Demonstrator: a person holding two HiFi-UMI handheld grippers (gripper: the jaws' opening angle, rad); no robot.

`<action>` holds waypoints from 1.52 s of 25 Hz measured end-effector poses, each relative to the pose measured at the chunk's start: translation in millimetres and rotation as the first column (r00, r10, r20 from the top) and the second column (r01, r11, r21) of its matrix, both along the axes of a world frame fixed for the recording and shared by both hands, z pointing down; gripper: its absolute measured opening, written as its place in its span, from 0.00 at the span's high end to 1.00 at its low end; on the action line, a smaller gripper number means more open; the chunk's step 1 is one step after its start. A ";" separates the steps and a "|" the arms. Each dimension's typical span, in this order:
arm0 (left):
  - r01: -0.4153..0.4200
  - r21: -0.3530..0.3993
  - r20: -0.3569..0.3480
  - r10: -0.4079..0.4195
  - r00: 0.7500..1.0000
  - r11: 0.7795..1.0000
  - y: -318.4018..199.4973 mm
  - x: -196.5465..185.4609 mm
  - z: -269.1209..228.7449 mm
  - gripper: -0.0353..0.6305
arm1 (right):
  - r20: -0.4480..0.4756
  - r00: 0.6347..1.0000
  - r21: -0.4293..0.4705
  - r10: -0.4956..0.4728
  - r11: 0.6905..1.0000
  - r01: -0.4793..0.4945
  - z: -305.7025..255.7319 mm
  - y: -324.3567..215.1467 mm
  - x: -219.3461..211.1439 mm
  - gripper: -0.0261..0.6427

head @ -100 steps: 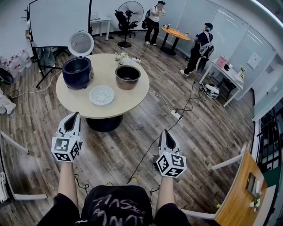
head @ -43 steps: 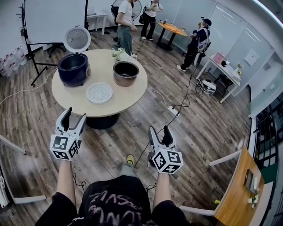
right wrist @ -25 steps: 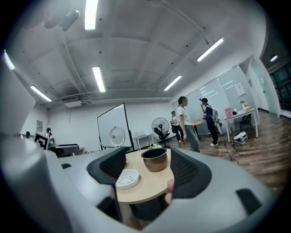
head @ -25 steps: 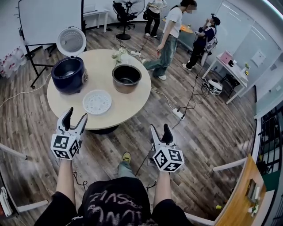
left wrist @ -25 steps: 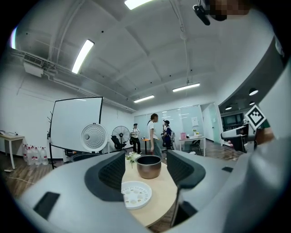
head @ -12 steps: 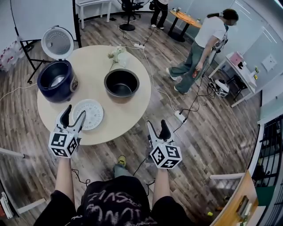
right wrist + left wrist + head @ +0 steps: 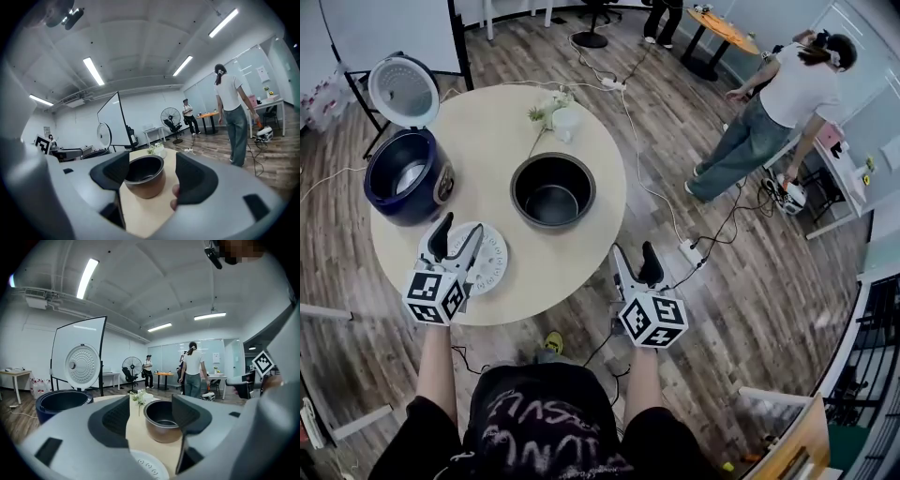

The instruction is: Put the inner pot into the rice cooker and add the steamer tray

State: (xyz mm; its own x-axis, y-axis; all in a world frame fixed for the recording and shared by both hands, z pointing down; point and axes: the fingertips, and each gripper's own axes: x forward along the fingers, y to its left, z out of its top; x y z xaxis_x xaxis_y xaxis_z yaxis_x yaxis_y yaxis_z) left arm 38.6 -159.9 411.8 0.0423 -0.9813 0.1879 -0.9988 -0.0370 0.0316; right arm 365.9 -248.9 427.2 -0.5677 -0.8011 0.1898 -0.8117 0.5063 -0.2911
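Bench: round light-wood bench [image 7: 581, 122], all the task things are on it.
Inner pot: dark metal inner pot [image 7: 552, 191], upright and empty, just 3 o'clock of the bench centre. I see it clear of both grippers.
Rice cooker: navy round rice cooker [image 7: 403, 175] at the 9 o'clock edge, white lid up, cavity open with no pot in it.
Steamer tray: white round perforated steamer tray [image 7: 487, 258], flat near the 7 o'clock edge, well apart from the pot.
Left gripper: left gripper [image 7: 457, 232] sits above the tray's 9 o'clock rim. I read it as released, jaws wide, nothing between them. I can't tell if it touches the tray.
Right gripper: right gripper [image 7: 633, 253] is off the bench past the 5 o'clock edge. Also released and empty. Its own view shows the pot ahead in the gap, not touched.
Vase: small white vase with flowers [image 7: 558, 114] at 1 o'clock on the bench.
Background: person in white top and jeans [image 7: 769, 112] on the wooden floor [image 7: 750, 281], at 2 o'clock of the bench.
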 end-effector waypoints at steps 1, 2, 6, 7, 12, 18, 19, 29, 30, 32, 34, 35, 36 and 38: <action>0.006 -0.004 -0.003 -0.006 1.000 1.000 -4.2 -0.2 1.1 0.52 | -0.001 1.000 -0.006 -0.007 1.000 0.007 2.4 -5.2 -1.2 0.49; 0.010 -0.006 -0.005 -0.010 1.000 1.000 -8.5 -0.5 1.8 0.52 | -0.002 1.000 -0.011 -0.014 1.000 0.014 4.4 -10.4 -2.6 0.49; 0.013 -0.024 0.004 -0.013 1.000 1.000 -27.2 -1.0 5.1 0.52 | 0.001 0.999 -0.034 -0.033 0.999 0.033 9.4 -30.9 -9.9 0.49; 0.012 -0.030 0.002 -0.012 1.000 0.999 -32.1 -0.8 7.0 0.52 | 0.001 0.999 -0.039 -0.036 0.999 0.036 10.7 -35.5 -11.4 0.50; -0.009 -0.048 -0.010 0.009 1.000 0.999 -57.5 -0.6 15.2 0.52 | -0.003 0.999 -0.062 -0.035 0.997 0.035 15.7 -56.0 -19.1 0.50; -0.046 -0.071 -0.027 0.044 0.999 0.996 -89.1 -6.6 26.8 0.52 | -0.021 0.999 -0.098 -0.039 0.995 0.036 26.2 -74.3 -37.5 0.50; -0.050 -0.077 -0.034 0.048 0.998 0.996 -94.2 -7.7 30.3 0.52 | -0.026 0.999 -0.106 -0.041 0.994 0.038 29.2 -77.1 -40.3 0.50; -0.119 -0.195 -0.060 0.109 0.992 0.974 -147.4 -10.6 73.4 0.52 | -0.070 0.996 -0.195 -0.051 0.980 0.037 58.5 -109.0 -67.9 0.50; -0.126 -0.206 -0.059 0.116 0.991 0.971 -152.5 -10.0 77.7 0.52 | -0.076 0.996 -0.206 -0.056 0.978 0.039 62.2 -111.9 -71.6 0.50; -0.137 -0.231 -0.074 0.123 0.990 0.963 -159.9 -8.3 88.1 0.52 | -0.092 0.994 -0.235 -0.067 0.971 0.044 70.8 -115.2 -77.6 0.51; -0.141 -0.265 -0.096 0.119 0.988 0.954 -166.4 -8.1 100.6 0.52 | -0.105 0.992 -0.262 -0.075 0.964 0.045 79.4 -119.2 -83.0 0.51; -0.142 -0.281 -0.102 0.117 0.988 0.949 -170.0 -8.5 106.6 0.52 | -0.110 0.991 -0.273 -0.077 0.961 0.044 83.3 -122.5 -85.8 0.51; -0.144 -0.296 -0.105 0.117 0.987 0.944 -173.6 -8.7 112.5 0.52 | -0.114 0.990 -0.283 -0.078 0.958 0.043 87.0 -126.1 -88.6 0.51; -0.150 -0.327 -0.102 0.123 0.987 0.933 -179.4 -8.6 125.1 0.52 | -0.125 0.989 -0.300 -0.082 0.953 0.041 94.9 -132.7 -94.1 0.51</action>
